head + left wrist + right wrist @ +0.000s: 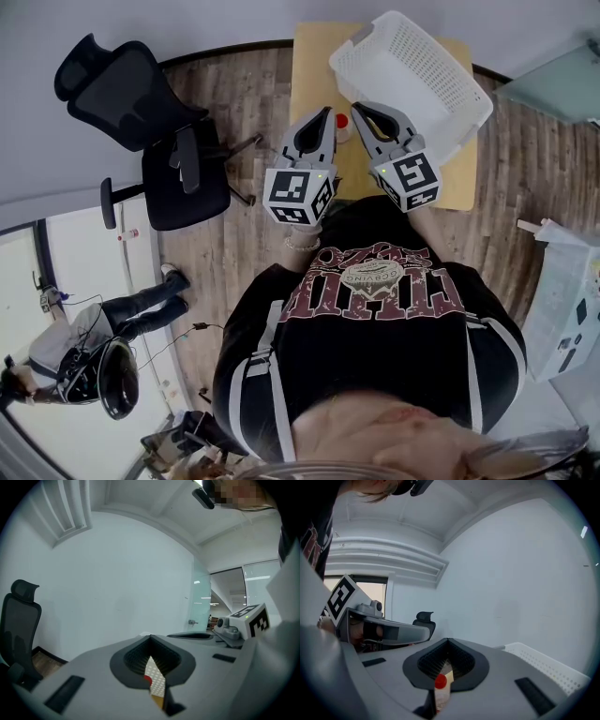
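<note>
The left claw [325,114] and the right claw [357,108] sit side by side in the upper middle of the head view, both pointing toward the top of the frame over a yellow counter [314,66]. Each claw is closed, tips meeting, and neither grips anything.

In the left gripper view the left claw [150,639] has its jaws meeting at the tip. The hollow below the tip shows only what lies beyond it: a bit of red, white perforated plastic and yellow counter. The right claw [243,620] shows at the right edge.

In the right gripper view the right claw [448,641] is closed the same way. A small bottle [440,686] with a red cap shows through the hollow, beyond the jaws and not clamped.

In the head view the bottle [342,122] stands on the counter between the two claws, just beside both. A white basket [441,66] lies tilted at the upper right, over the counter's right part and close to the right claw. It also fills the lower right of the right gripper view [548,665].

A black chair [150,103] stands at the upper left on the wooden floor [244,94].
</note>
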Demonstrator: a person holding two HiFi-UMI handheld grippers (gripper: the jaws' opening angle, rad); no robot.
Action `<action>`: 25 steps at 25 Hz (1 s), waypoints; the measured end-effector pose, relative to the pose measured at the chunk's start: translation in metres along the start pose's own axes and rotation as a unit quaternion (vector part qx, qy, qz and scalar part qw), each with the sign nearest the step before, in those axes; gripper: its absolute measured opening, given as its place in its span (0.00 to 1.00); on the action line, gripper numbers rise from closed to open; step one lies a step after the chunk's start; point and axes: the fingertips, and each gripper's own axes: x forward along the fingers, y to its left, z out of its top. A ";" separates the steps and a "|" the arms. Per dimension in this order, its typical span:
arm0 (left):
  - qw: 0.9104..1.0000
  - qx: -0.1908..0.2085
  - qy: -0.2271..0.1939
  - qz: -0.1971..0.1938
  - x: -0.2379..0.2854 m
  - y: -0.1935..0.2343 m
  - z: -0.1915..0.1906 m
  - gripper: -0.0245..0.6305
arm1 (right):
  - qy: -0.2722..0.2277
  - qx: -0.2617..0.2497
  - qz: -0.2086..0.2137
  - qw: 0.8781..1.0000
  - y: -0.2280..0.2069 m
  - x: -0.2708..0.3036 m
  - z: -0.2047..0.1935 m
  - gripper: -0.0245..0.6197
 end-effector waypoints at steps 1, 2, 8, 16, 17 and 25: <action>1.000 0.002 0.000 0.000 -0.001 -0.007 -0.001 0.11 | -0.002 0.001 0.001 1.000 -0.001 -0.007 0.000 0.07; 1.000 0.004 -0.001 -0.001 -0.001 -0.015 -0.001 0.11 | -0.004 0.001 0.001 1.000 -0.002 -0.014 0.001 0.07; 1.000 0.005 0.000 -0.005 -0.001 -0.010 0.001 0.11 | -0.008 0.005 0.000 1.000 -0.001 -0.008 0.005 0.07; 1.000 0.000 0.001 -0.010 -0.001 0.000 0.000 0.11 | -0.003 0.003 -0.012 1.000 0.000 0.002 0.005 0.06; 1.000 0.000 0.001 -0.011 -0.001 -0.002 0.000 0.11 | -0.002 0.003 -0.013 1.000 -0.001 0.000 0.004 0.06; 1.000 -0.007 0.001 -0.016 -0.003 0.005 0.001 0.11 | -0.001 0.010 -0.019 1.000 0.002 0.008 0.005 0.06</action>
